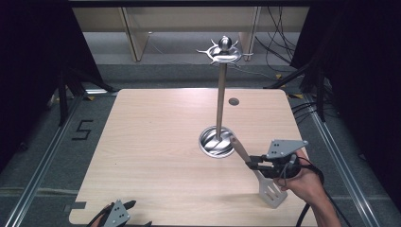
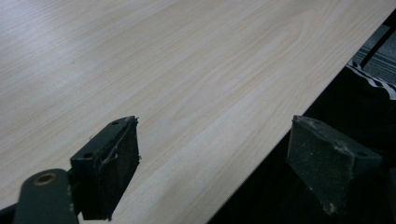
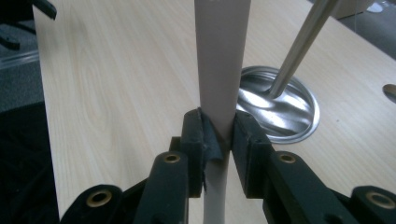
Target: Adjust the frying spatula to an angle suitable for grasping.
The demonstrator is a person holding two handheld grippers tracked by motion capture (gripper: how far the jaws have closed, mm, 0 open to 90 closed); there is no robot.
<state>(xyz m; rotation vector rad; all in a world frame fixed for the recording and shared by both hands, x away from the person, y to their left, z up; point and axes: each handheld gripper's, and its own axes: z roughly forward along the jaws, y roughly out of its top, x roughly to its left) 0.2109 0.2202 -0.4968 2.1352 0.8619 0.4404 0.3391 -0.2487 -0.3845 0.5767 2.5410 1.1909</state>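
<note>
High view: the right gripper point(image 1: 253, 163) pinches a spatula point(image 1: 259, 177) partway along its pale handle, near the table's point(image 1: 151, 156) right front area. The slotted blade hangs toward the front edge and the handle's free end points up and back at the utensil stand point(image 1: 220, 101). Holding it mid-handle likely leaves that end free to be hung on the hooks at the stand's top point(image 1: 224, 52), which sit high above the round metal base point(image 1: 216, 142). The stand's pole rises just beside the handle tip, so it could get in the way of a lift. The left gripper point(image 1: 124, 215) rests at the front left corner, well apart.

Left gripper view: its jaws are spread wide with nothing between them, one pad point(image 2: 112, 172) over the bare table, the other beyond the edge.

Right gripper view: the jaws press on both sides of the spatula handle point(image 3: 222, 70); the shiny base point(image 3: 280, 109) and slanting pole point(image 3: 303, 42) lie just behind it.
</note>
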